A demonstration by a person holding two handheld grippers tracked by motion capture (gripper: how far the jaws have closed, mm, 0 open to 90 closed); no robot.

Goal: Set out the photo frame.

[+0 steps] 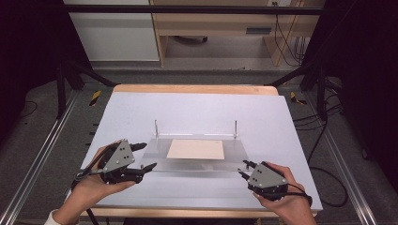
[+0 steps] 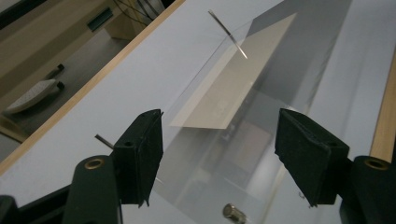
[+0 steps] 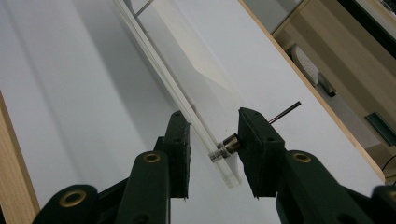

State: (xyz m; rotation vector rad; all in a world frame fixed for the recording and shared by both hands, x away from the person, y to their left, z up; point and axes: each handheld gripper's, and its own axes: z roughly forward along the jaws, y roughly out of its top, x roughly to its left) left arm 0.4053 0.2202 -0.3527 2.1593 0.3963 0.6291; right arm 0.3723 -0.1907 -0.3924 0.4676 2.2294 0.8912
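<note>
A clear acrylic frame (image 1: 197,163) lies on the white table (image 1: 187,110) with a beige card (image 1: 195,149) inside it. Two thin metal pins (image 1: 156,127) stand at its far corners. My right gripper (image 1: 244,168) is at the frame's front right corner. In the right gripper view the right gripper (image 3: 212,149) is shut on the frame's edge (image 3: 196,116), and one pad touches a small metal bolt (image 3: 224,147). My left gripper (image 1: 148,156) hovers by the front left corner, open. In the left gripper view the left gripper (image 2: 219,158) has nothing between its pads; the card (image 2: 224,98) lies beyond.
A wooden strip (image 1: 195,88) borders the table's far edge. Behind it stand a white cabinet (image 1: 112,35) and a wooden desk (image 1: 220,26). Dark rig posts (image 1: 61,89) flank the table, and cables (image 1: 324,126) lie on the floor at the right.
</note>
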